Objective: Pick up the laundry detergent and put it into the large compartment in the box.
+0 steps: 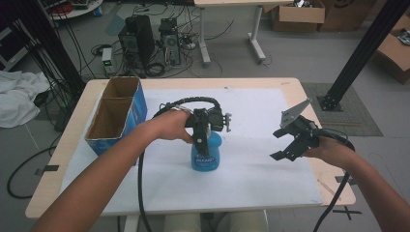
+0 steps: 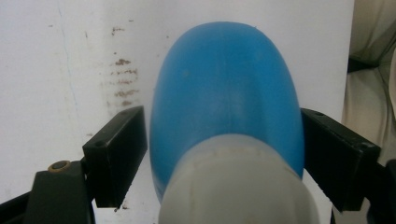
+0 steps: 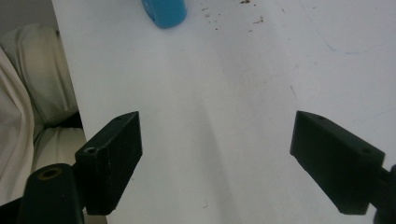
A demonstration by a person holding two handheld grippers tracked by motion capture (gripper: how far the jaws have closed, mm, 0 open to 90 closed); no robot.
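Forearms enter low in the high view; left claw [image 1: 205, 126] sits straight over an upright blue bottle [image 1: 207, 153] at mid-desk [image 1: 290, 87], long axis vertical. Cardboard box [image 1: 118, 113] stands well to the left. Right claw [image 1: 290, 142] hovers apart at the right, wide open, holding nothing.

Left claw view: bottle [image 2: 224, 102] between the jaws, right one about touching, small gap on the left; not yet clamped, by my reading.

Right claw view: bottle [image 3: 164, 11] far off; left hand is nearer.
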